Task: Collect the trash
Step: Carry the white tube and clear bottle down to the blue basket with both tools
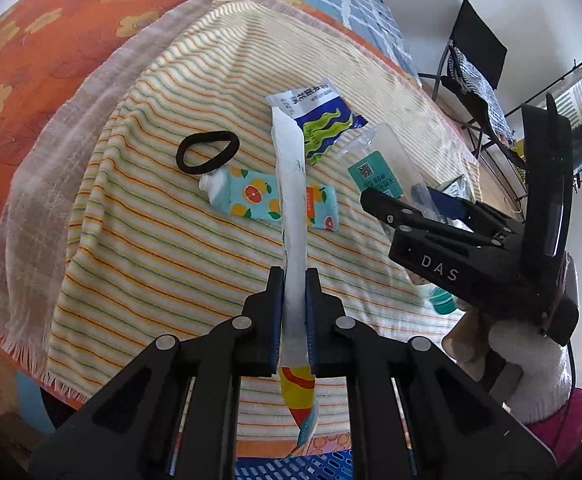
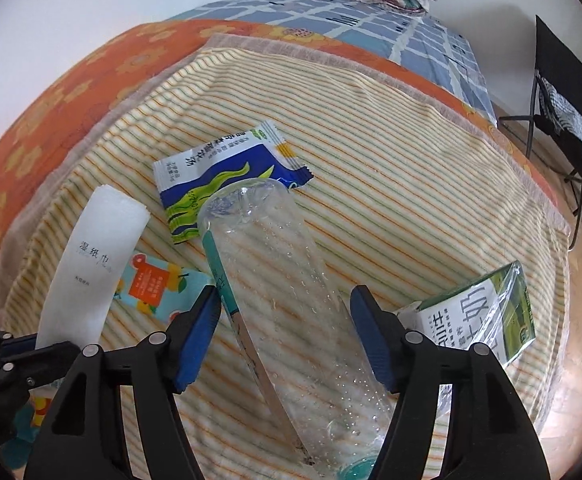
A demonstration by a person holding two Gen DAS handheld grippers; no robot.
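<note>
Currently clamped in the left gripper [image 1: 295,280]: a long white wet-wipe sachet [image 1: 291,184], jaws closed tight on its lower part, upper end reaching out above the yellow striped towel [image 1: 139,208], with an orange-and-yellow printed end hanging below the pads. Positioned between the wide-open blue-padded fingers of the right gripper [image 2: 285,300]: a clear plastic bottle with a teal label [image 2: 275,280], lying lengthwise on the towel, base pointing away, teal cap toward the camera. Left pad at the label edge; firm contact on either side cannot be confirmed.

Resting on the towel beyond both grippers: a blue-and-white snack wrapper with green wavy print [image 1: 319,120], its near edge touching or overlapped by the bottle base. Beneath the raised sachet: a small light-blue tube with orange-fruit print [image 1: 251,196], cap missing, nozzle pointing toward a black elastic hair band [image 1: 207,152] just beside it.

Visible only in the right wrist view: a green-and-white milk carton [image 2: 479,316], tilted near the right edge of the towel, just beside the right finger. Visible only in the left wrist view: the hair band and a blue perforated plastic basket [image 1: 291,468] at the bottom of frame, directly below the sachet's hanging end.
</note>
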